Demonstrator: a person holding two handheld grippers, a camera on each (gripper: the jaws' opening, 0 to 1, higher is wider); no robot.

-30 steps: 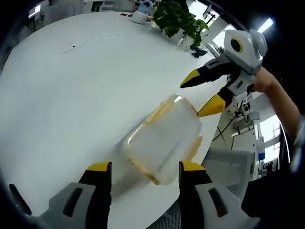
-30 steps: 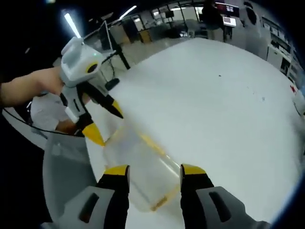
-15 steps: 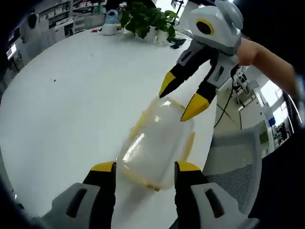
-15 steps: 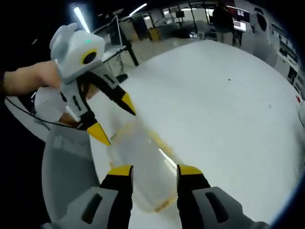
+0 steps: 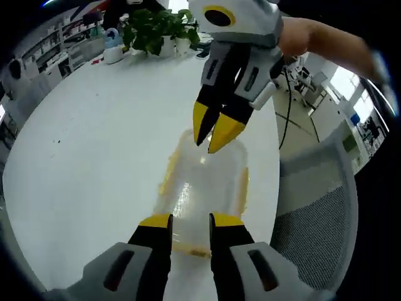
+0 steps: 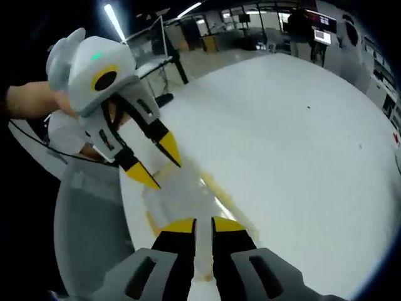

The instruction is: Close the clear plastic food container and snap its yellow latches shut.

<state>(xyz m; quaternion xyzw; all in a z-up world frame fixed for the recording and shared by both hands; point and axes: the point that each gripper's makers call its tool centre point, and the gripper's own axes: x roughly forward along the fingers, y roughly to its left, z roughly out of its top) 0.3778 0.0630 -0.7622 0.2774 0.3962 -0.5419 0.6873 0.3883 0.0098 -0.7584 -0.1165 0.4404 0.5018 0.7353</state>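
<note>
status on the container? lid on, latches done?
Lid looks seated on the clear container, which lies on the white table. In hand: left tongs and right tongs, jaws nearly closed, sit at opposite ends over the yellow latches. Left: latches too blurred to confirm snapped.

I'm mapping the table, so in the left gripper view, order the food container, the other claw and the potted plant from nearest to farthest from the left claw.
1. Food container, just ahead of the left claw.
2. Right claw, over the container's far end.
3. Potted plant, at the table's far edge.
</note>
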